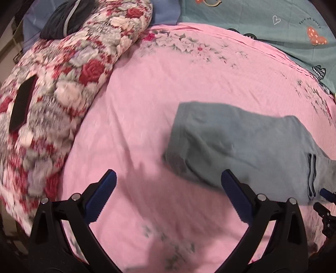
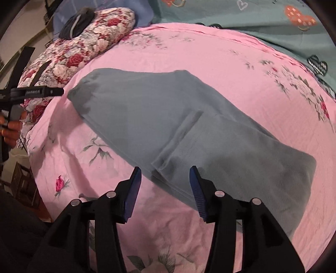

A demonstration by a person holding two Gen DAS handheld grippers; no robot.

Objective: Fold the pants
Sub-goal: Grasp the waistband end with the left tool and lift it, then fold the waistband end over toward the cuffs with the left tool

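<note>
Grey-blue pants (image 2: 168, 126) lie folded lengthwise on a pink floral bedsheet (image 2: 210, 63); they also show in the left wrist view (image 1: 241, 145). My left gripper (image 1: 168, 178) is open and empty above the sheet, just left of the pants' near end. My right gripper (image 2: 166, 174) is open and empty, hovering over the pants' near edge by a folded flap. The left gripper's body (image 2: 31, 92) shows at the left of the right wrist view, near the pants' far end. The right gripper's tip (image 1: 327, 195) peeks in at the right edge of the left wrist view.
A rolled red-and-white floral quilt (image 1: 63, 84) lies along the left side of the bed, with a dark garment (image 1: 65, 19) on top. A teal blanket with hearts (image 1: 273, 21) covers the far side. A bed edge and dark floor show at the left (image 2: 21, 184).
</note>
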